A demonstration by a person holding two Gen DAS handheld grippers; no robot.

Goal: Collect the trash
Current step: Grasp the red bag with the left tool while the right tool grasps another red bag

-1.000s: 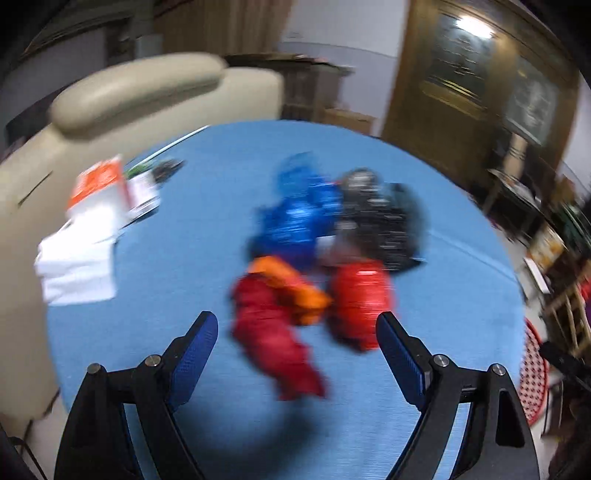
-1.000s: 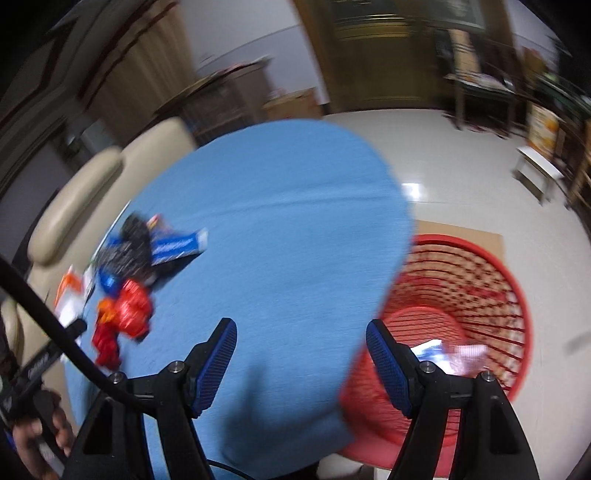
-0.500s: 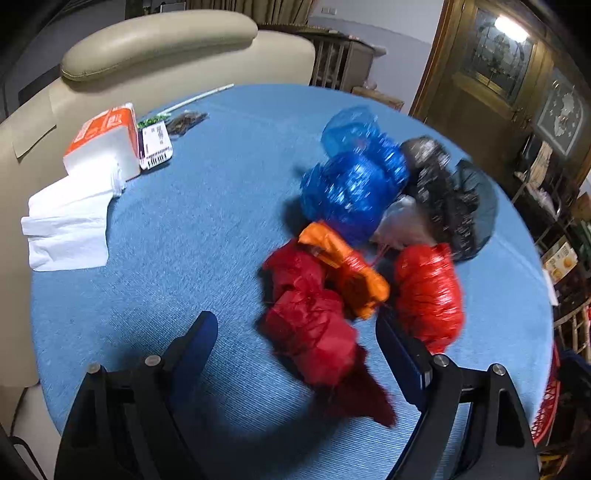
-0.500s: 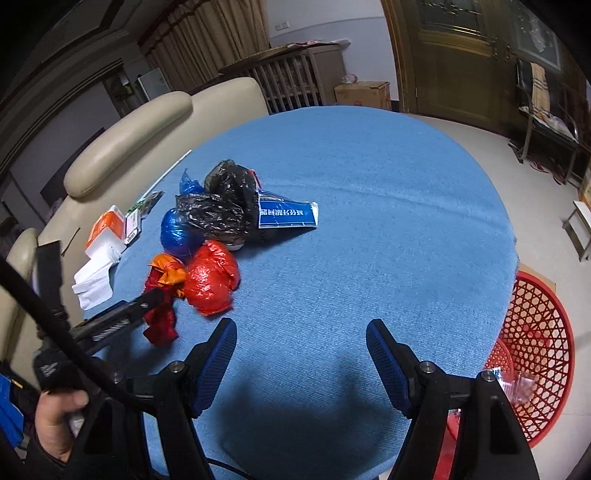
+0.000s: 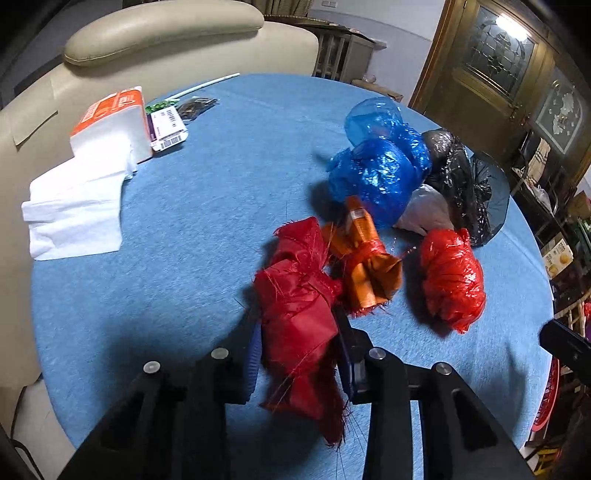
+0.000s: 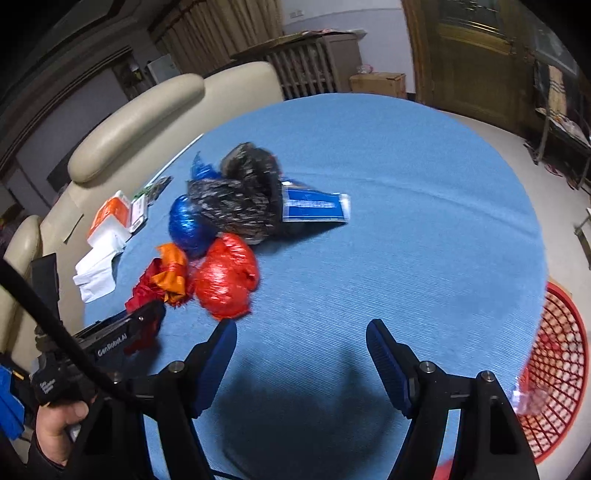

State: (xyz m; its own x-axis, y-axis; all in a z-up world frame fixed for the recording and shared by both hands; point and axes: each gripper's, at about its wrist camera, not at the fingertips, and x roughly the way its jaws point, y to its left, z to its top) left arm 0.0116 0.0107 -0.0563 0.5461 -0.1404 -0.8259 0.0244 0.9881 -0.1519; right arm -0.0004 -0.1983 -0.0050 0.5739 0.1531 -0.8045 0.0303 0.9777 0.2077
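A heap of trash lies on the round blue table (image 5: pixel 192 206): a dark red cloth bundle (image 5: pixel 299 295), an orange cloth piece (image 5: pixel 365 258), a red plastic bag (image 5: pixel 452 278), blue plastic bags (image 5: pixel 380 170) and black bags (image 5: pixel 458 173). My left gripper (image 5: pixel 299 354) is shut on the dark red cloth bundle, which also shows in the right wrist view (image 6: pixel 142 291). My right gripper (image 6: pixel 301 350) is open and empty above the blue table (image 6: pixel 406 206), just right of the red plastic bag (image 6: pixel 225 277). A blue-white wrapper (image 6: pixel 314 208) lies beside the black bags (image 6: pixel 240 195).
A red mesh basket (image 6: pixel 557 354) stands on the floor right of the table. A tissue pack (image 5: pixel 110 122), loose tissues (image 5: pixel 77 210) and small packets (image 5: pixel 168 127) lie at the table's left. A beige sofa (image 5: pixel 162 33) is behind.
My left gripper moved forward and closed on the dark red cloth bundle. My right gripper swung from the basket side toward the heap, nearing the red bag.
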